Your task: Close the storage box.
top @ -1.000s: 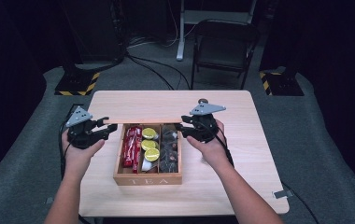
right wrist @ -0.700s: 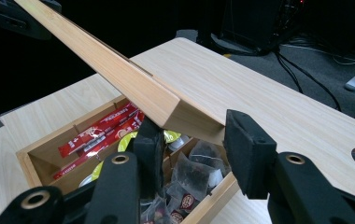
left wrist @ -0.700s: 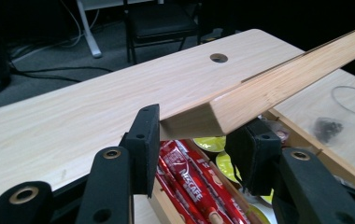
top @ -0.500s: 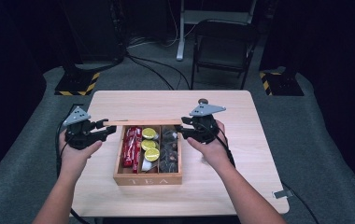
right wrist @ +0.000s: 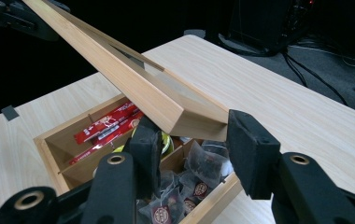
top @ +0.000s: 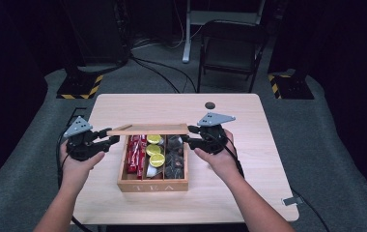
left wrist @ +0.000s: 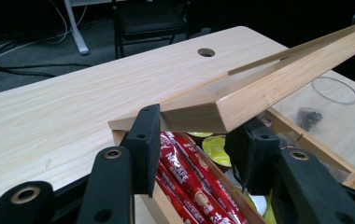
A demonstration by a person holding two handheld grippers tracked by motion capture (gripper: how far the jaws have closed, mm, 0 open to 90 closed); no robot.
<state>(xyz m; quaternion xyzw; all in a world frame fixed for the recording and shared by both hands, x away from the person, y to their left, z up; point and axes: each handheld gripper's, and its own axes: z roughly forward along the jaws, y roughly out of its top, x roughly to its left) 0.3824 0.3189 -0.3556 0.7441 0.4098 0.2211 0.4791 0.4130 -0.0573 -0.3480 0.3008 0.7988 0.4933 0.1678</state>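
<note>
Your table [top: 249,193] is a pale wooden one, standing on grey carpet with a dark folding chair [top: 232,48] beyond its far edge. A small round hole [top: 210,105] sits in the tabletop near that far edge.

On the table, between your two hands, stands the open wooden tea box [top: 153,185], the word TEA on its near wall. It has three compartments running front to back: red stick packets [top: 135,154] in the left one, yellow-topped capsules [top: 155,150] in the middle, and dark tea bags in clear wrappers [top: 175,159] in the right one.

Above the far part of the box you hold its lid [top: 148,129] — a flat wooden frame with a clear pane, lifted clear of the box and lying roughly level, running left to right across the high view. In the left gripper view the lid [left wrist: 264,88] stretches away from the tongs toward the upper right; in the right gripper view it [right wrist: 133,79] runs off to the upper left.

Your left tongs [top: 108,138] are closed on the lid's left end, the black pads [left wrist: 145,140] pressing a corner of the frame from both sides. Your right tongs [top: 187,139] have the lid's right end between them — the left pad [right wrist: 145,149] sits against the frame's underside edge, and the jaws have just been opening a little, with the other pad close beside the wood.
</note>
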